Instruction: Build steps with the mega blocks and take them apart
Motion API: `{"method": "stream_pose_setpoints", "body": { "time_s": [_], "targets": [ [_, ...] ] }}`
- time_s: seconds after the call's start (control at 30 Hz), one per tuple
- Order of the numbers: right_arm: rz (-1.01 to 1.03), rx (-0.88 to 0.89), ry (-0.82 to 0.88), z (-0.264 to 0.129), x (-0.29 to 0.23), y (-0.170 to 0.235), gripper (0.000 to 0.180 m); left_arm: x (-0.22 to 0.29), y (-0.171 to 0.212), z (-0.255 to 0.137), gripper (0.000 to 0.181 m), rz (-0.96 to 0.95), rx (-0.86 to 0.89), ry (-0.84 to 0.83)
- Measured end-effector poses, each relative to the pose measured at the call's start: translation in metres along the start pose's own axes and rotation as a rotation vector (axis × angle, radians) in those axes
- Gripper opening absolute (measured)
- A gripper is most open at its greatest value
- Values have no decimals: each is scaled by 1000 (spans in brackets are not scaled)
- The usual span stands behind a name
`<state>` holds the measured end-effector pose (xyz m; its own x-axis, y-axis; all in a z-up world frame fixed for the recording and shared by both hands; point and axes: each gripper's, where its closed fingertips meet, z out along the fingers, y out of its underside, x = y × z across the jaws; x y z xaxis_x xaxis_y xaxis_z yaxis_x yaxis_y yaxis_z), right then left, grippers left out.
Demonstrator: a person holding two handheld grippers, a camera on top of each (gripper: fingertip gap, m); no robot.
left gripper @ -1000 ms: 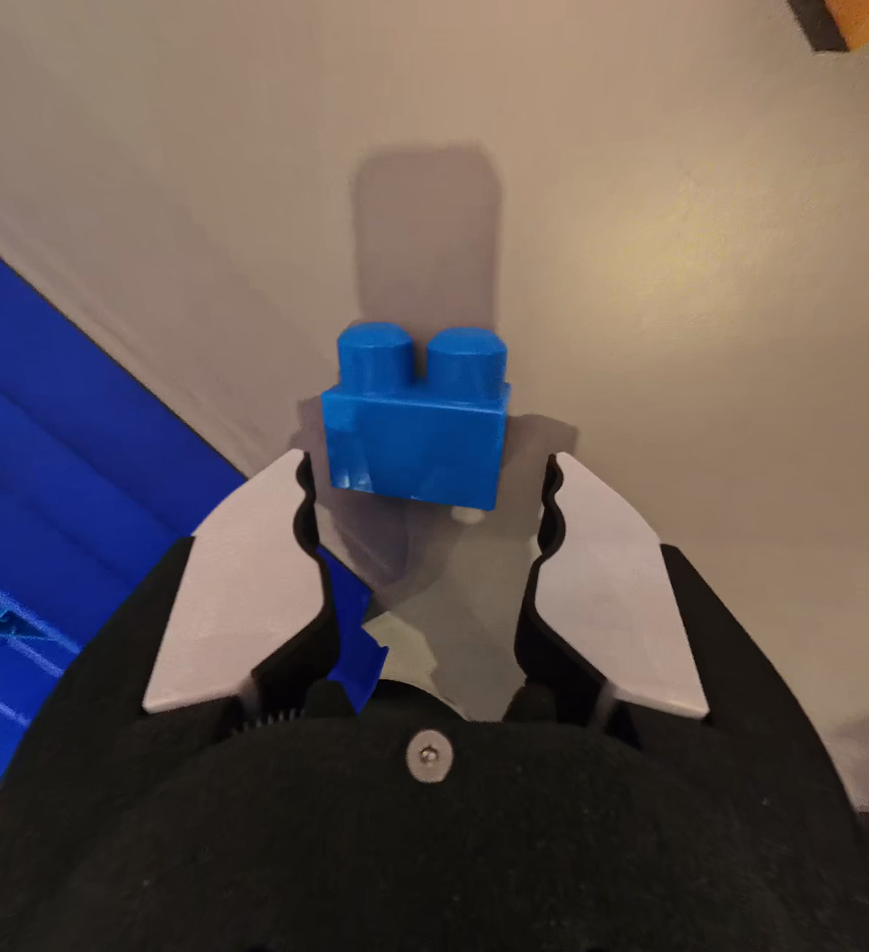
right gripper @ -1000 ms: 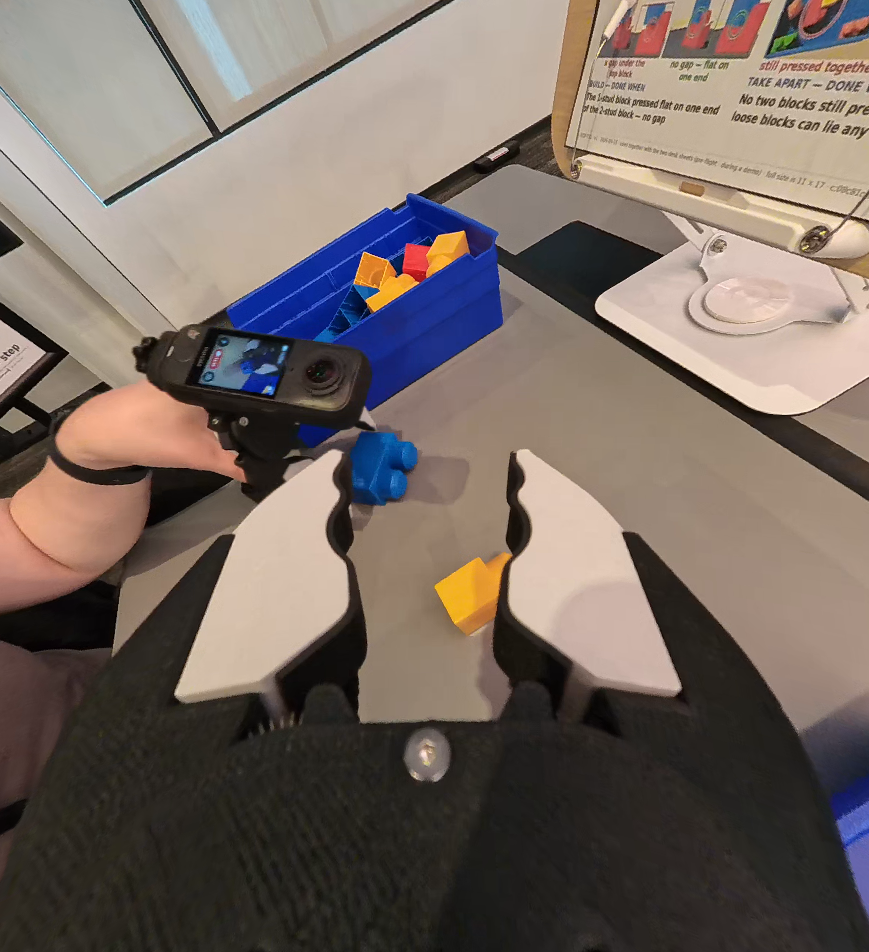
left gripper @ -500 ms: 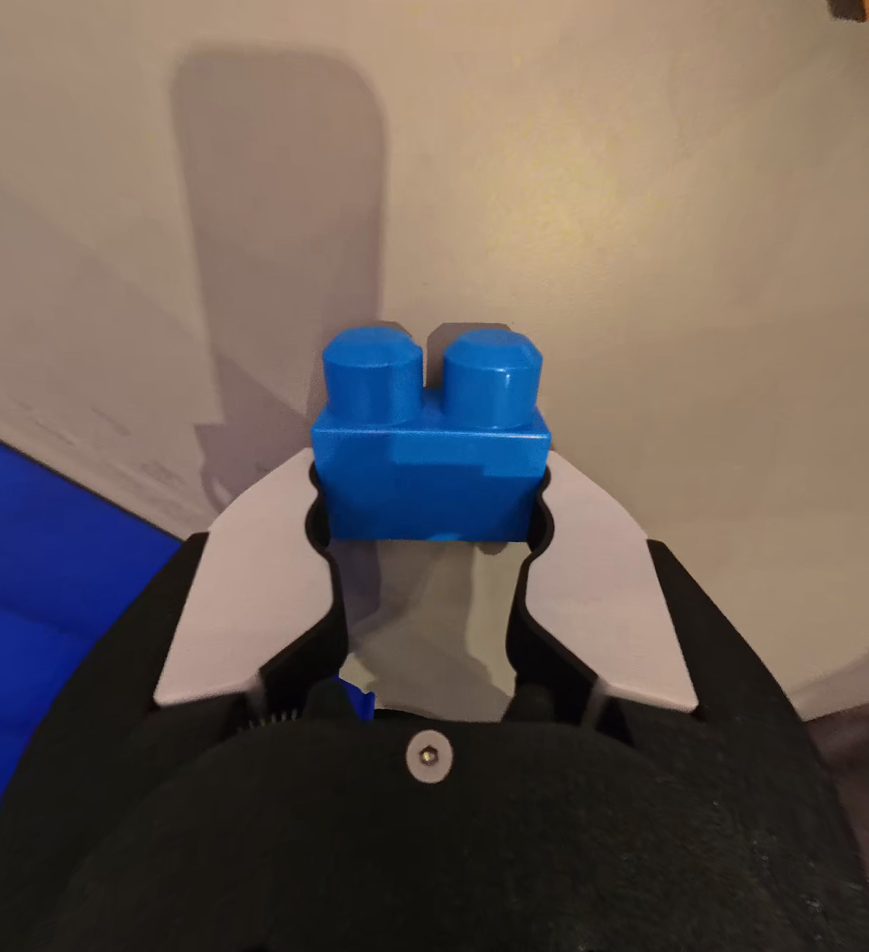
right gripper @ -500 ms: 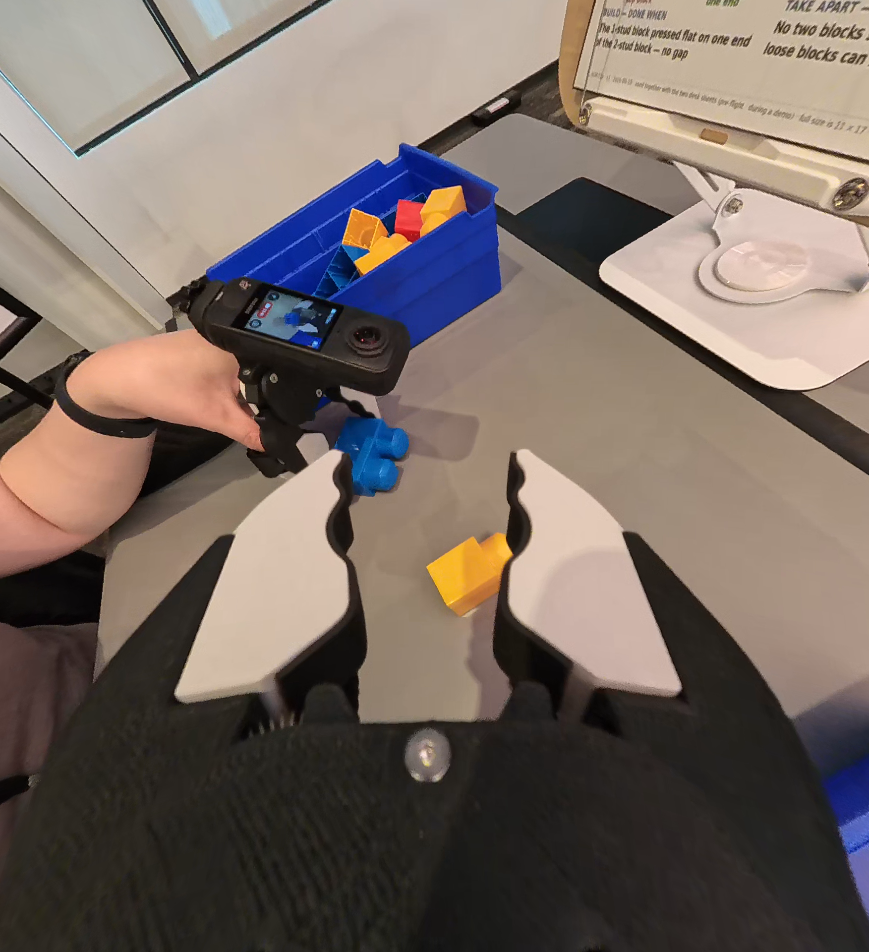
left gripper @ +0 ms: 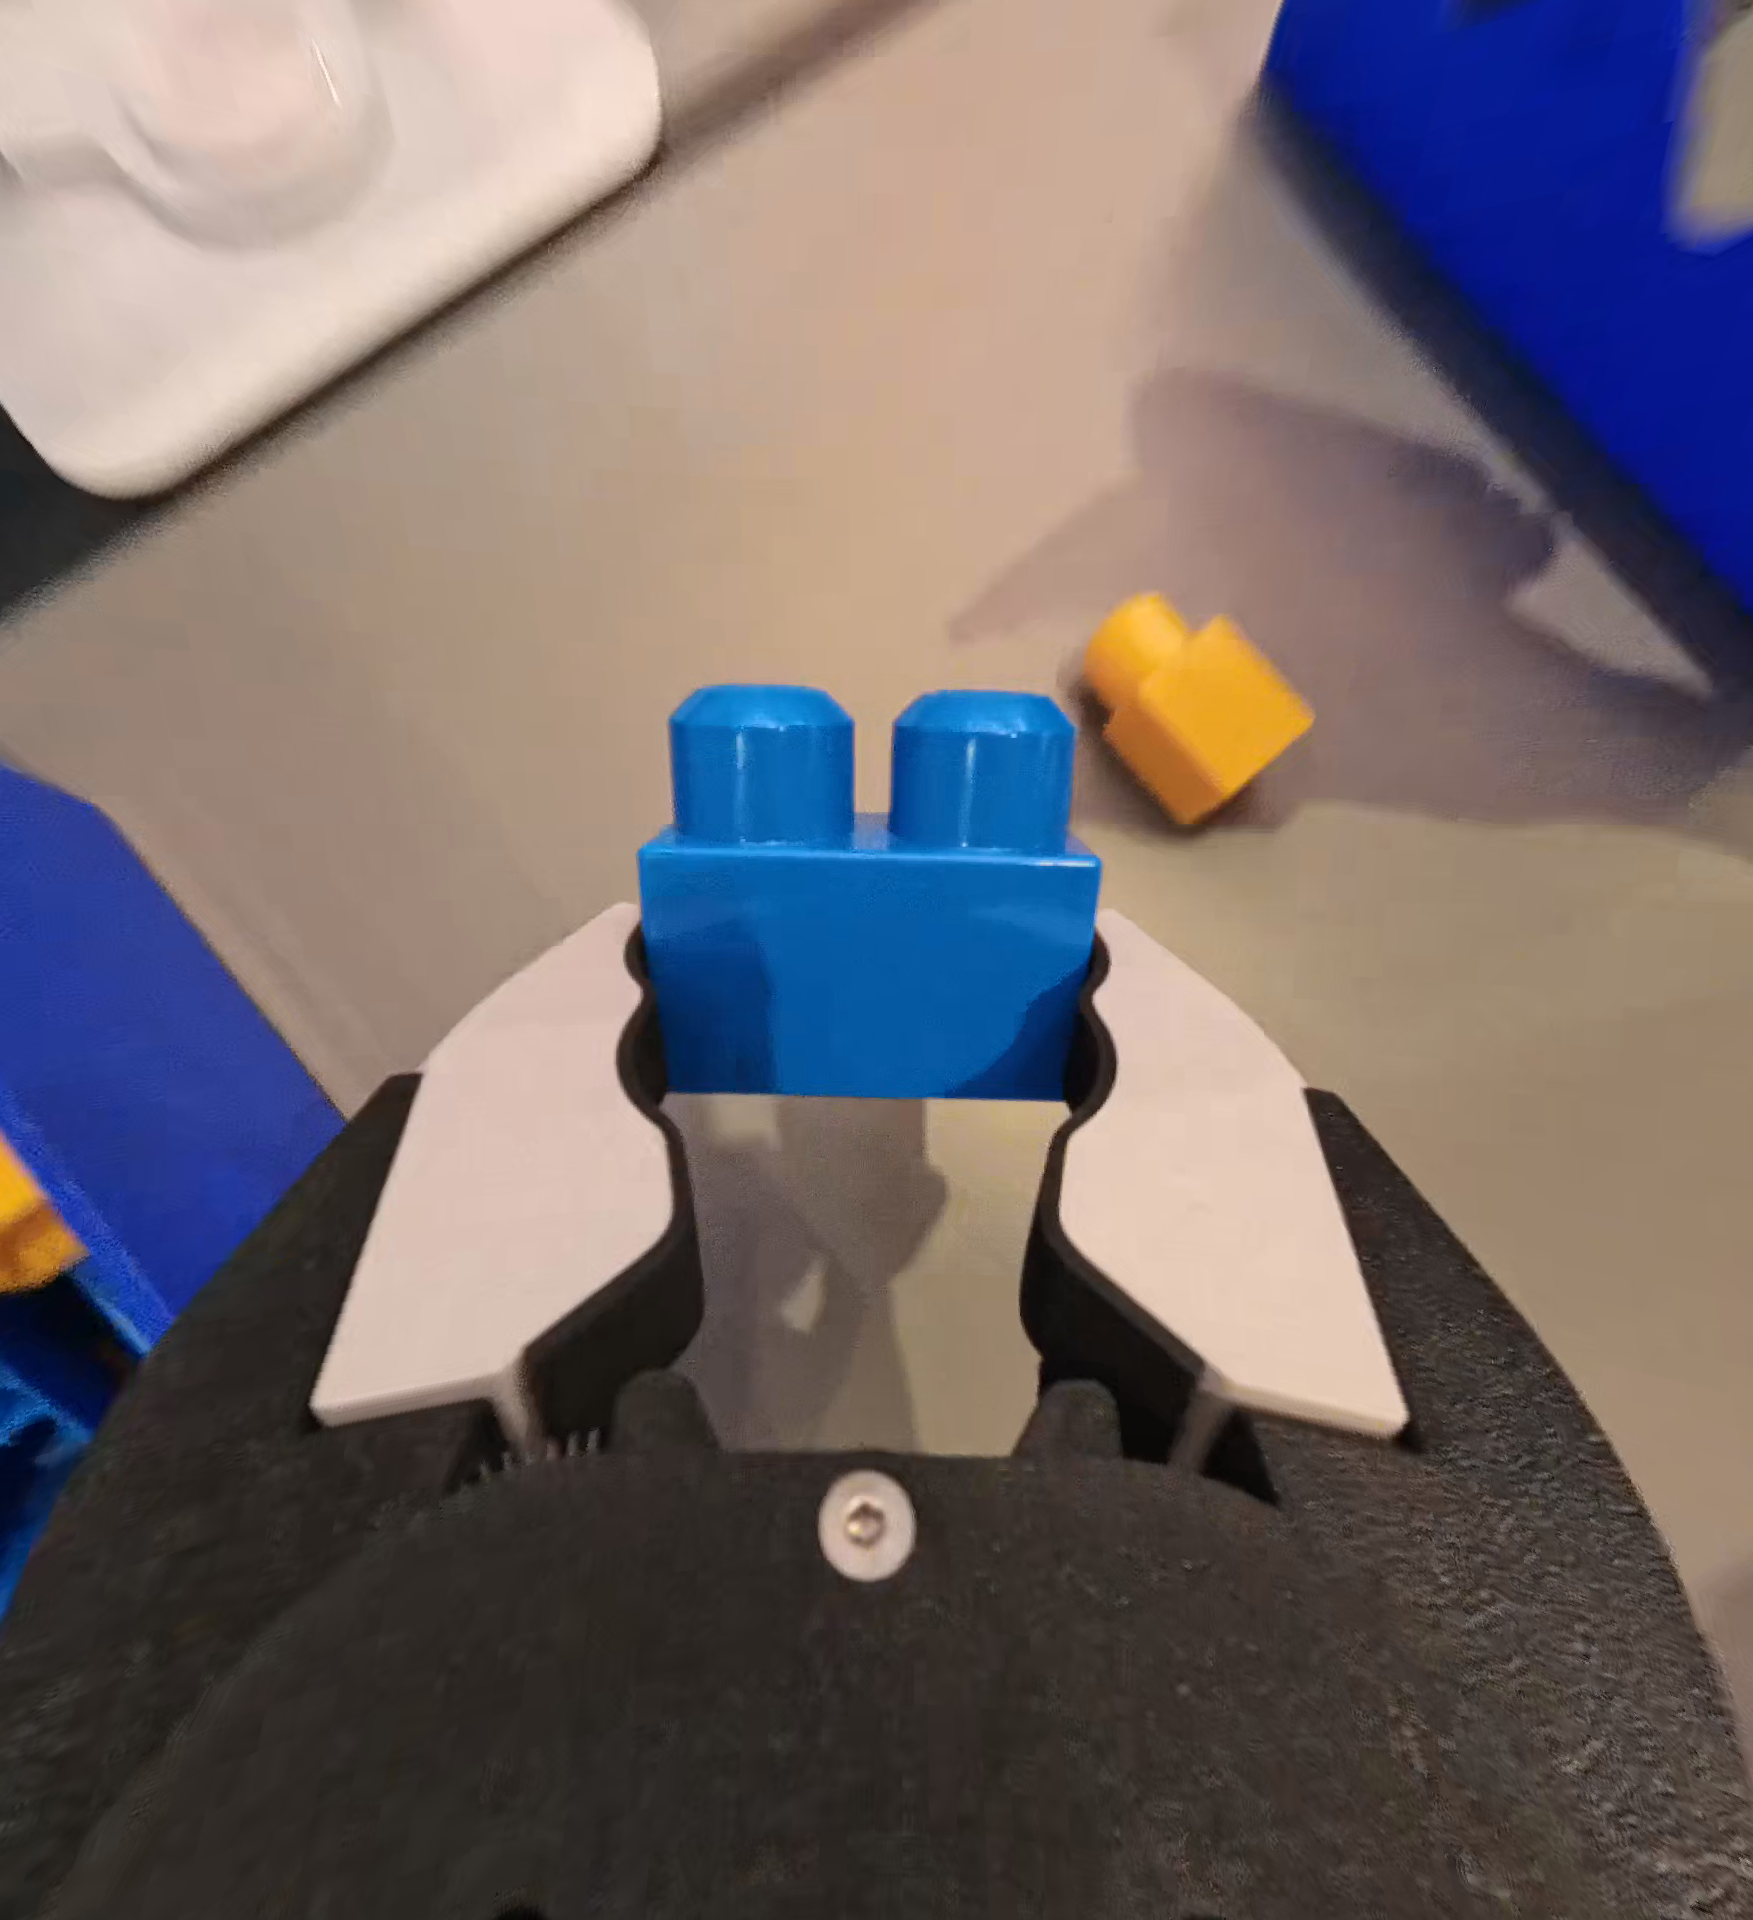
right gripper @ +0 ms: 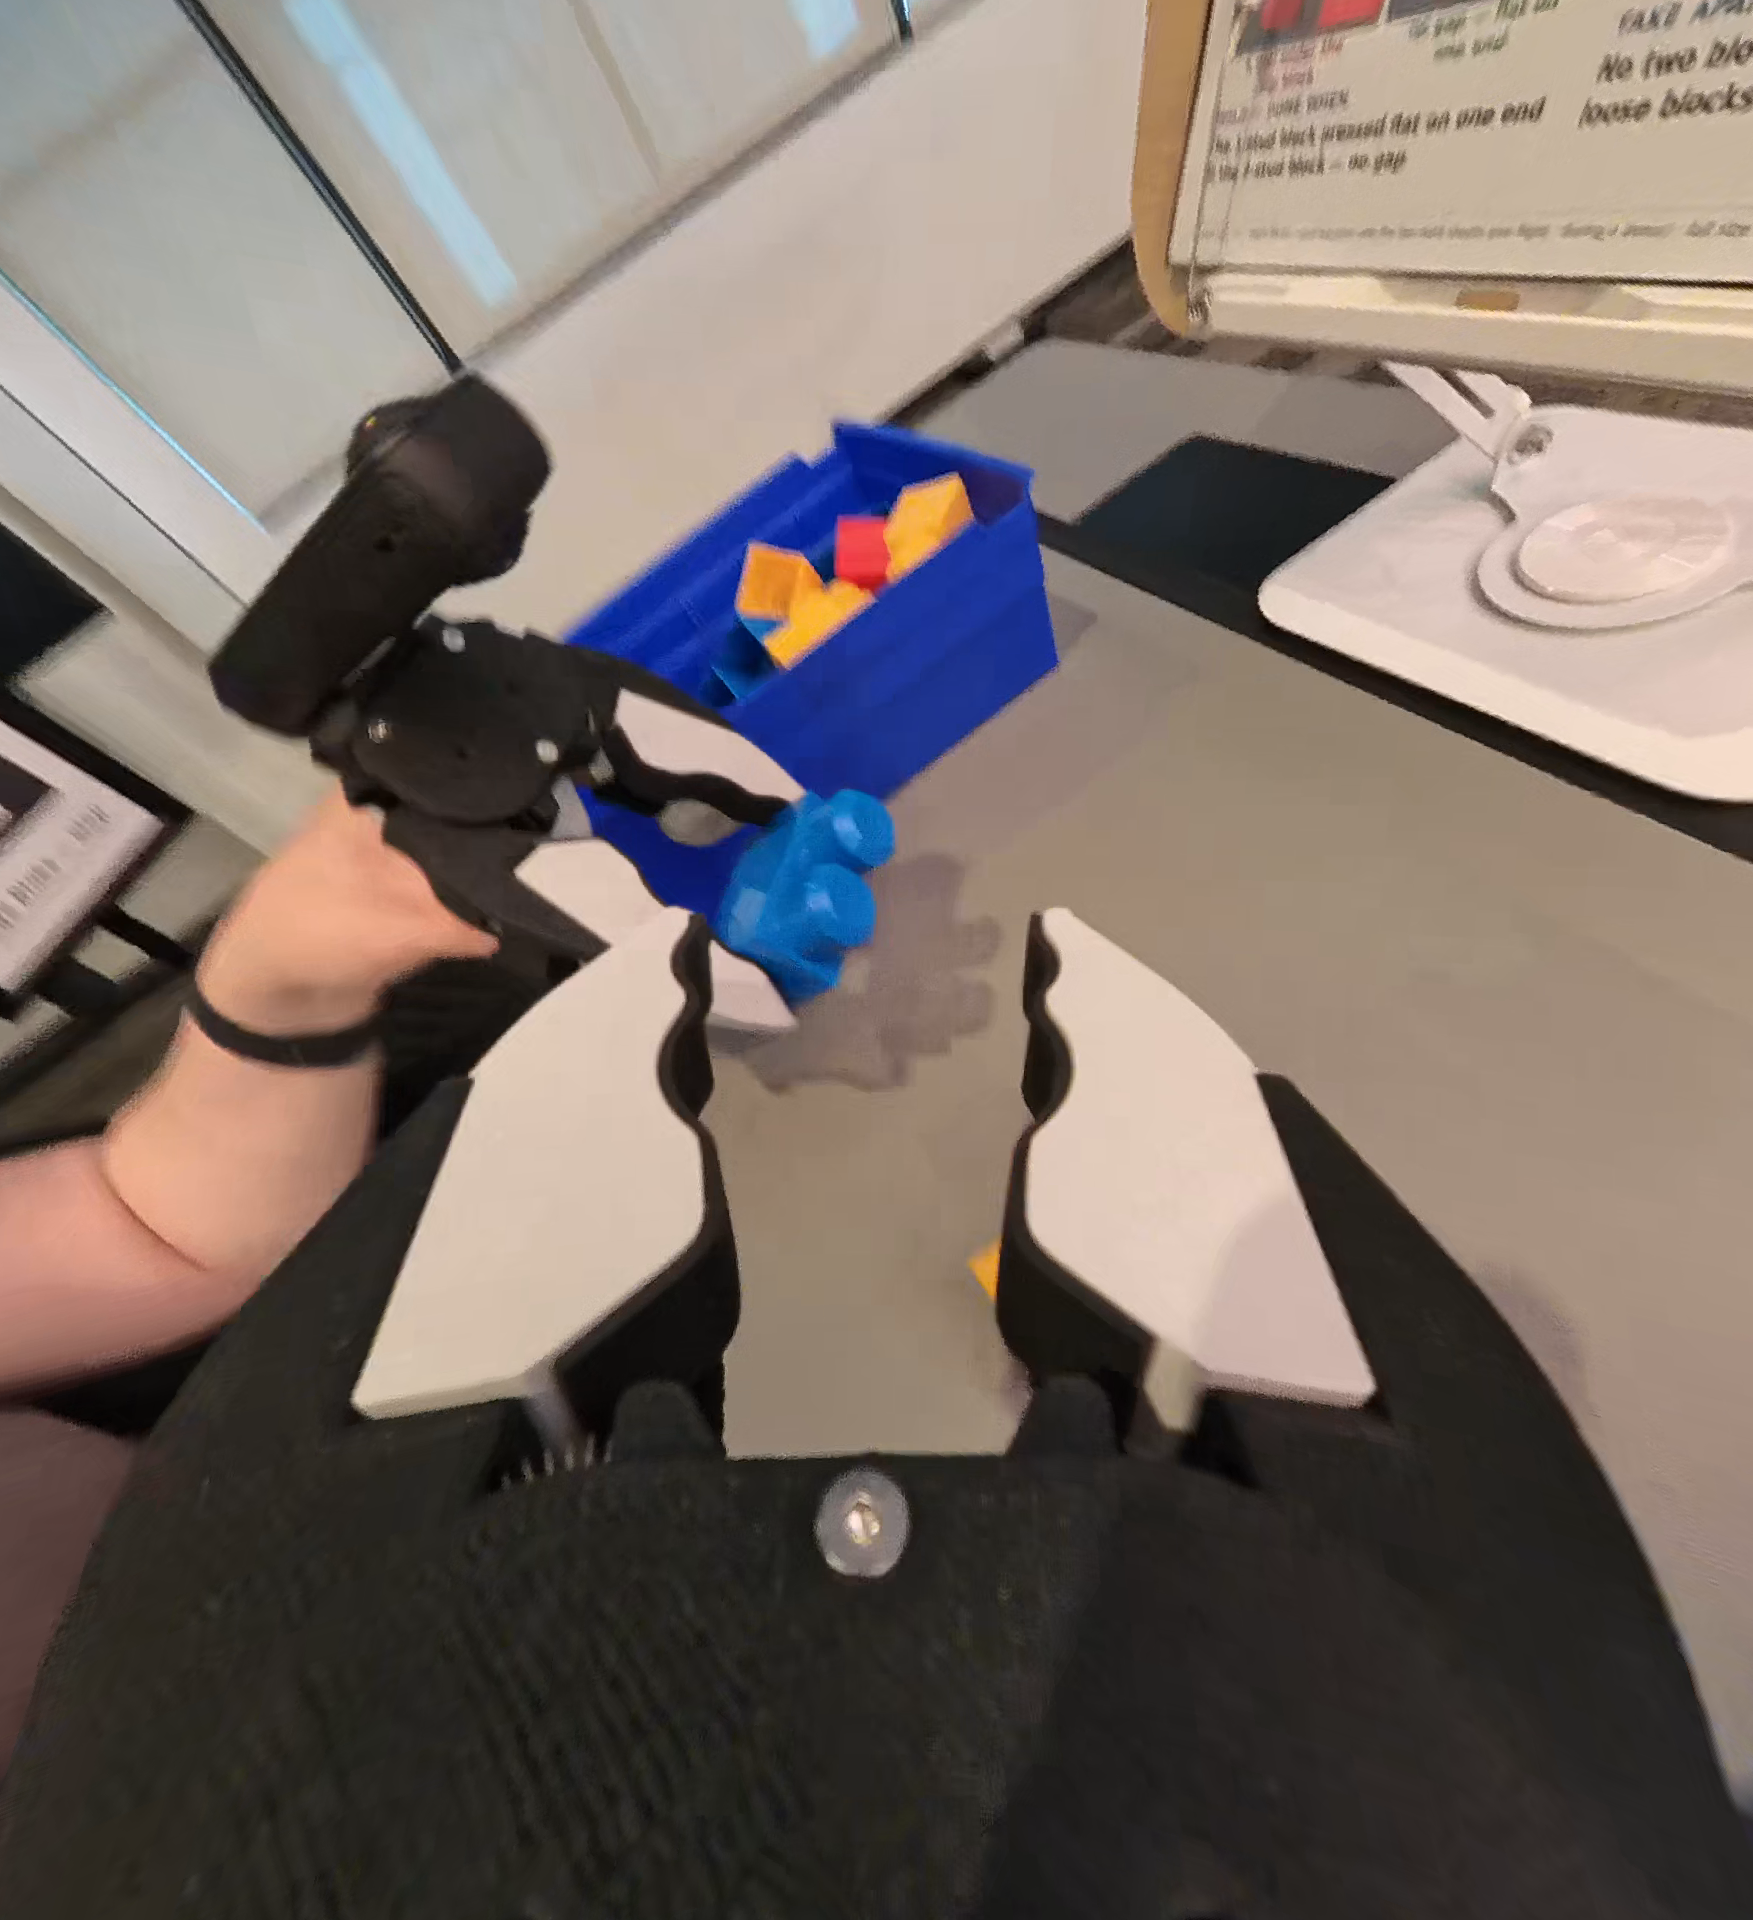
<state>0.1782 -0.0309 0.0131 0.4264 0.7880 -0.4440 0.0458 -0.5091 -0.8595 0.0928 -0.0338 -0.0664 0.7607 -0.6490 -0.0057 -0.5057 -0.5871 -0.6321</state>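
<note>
On the grey matte tabletop, the biggest item is sitting far right: a white flat-based stand carrying a tan-edged board with a printed instruction sheet. Left of that, a deep-blue open plastic bin is resting on the table, holding a loose heap of orange blocks plus one red one; exact count is not readable. In the left wrist view a second patch of blue plastic is showing at the top right edge, too blurred to identify.

Left gripper, black body with pale grey fingers, is being held in a person's hand with a dark wristband, raised clear of the table in front of the bin. Its fingers are pinching a blue two-stud plastic mega block by the two short ends, studs pointing away from the camera. In the right wrist view the same block is casting a shadow on the table below it.

Right gripper is hovering spread wide with nothing between its fingers.

Smallest: an orange single-stud plastic block is lying on its side on the table, well apart from the blue block; in the right wrist view only a sliver is peeking out beside the right-hand finger.
</note>
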Motion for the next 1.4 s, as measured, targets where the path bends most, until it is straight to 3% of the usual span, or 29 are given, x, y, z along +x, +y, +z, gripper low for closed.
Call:
{"method": "stream_pose_setpoints", "body": {
  "time_s": [0.07,0.17,0.37,0.4,0.43,0.47,0.57,0.8,0.9,1.1,1.17,1.3,1.4],
  "targets": [
    [64,75,-44,7,-13,-5,59,4,-27,-16,76,87,152,-105],
    [111,134,-74,17,-28,-3,59,8,-47,-30,75,197,233,-272],
    [152,116,-54,28,-21,9,61,40,-61,-27,76,244,293,-214],
    [175,100,-101,29,-25,12,59,44,-62,-27,76,250,295,-207],
    [194,72,-159,31,-30,15,42,45,-63,-27,76,263,299,-220],
    [204,53,-189,31,-32,17,38,45,-63,-27,76,279,297,-233],
    [171,45,-203,30,-31,18,37,46,-63,-27,76,318,301,-243],
    [84,22,-255,18,-41,11,37,68,-59,-40,88,278,311,27],
    [25,49,-288,9,-50,0,37,70,-61,-54,80,256,342,153],
    [-126,88,-284,-18,-62,-20,37,76,-72,-80,80,253,452,379],
    [-158,107,-269,-26,-63,-27,37,81,-76,-86,71,269,495,464],
    [-208,130,-270,-42,-67,-37,37,74,-94,-94,55,324,613,464],
    [-267,134,-246,-51,-71,-42,37,83,-106,-116,48,317,756,605]
  ]
}}
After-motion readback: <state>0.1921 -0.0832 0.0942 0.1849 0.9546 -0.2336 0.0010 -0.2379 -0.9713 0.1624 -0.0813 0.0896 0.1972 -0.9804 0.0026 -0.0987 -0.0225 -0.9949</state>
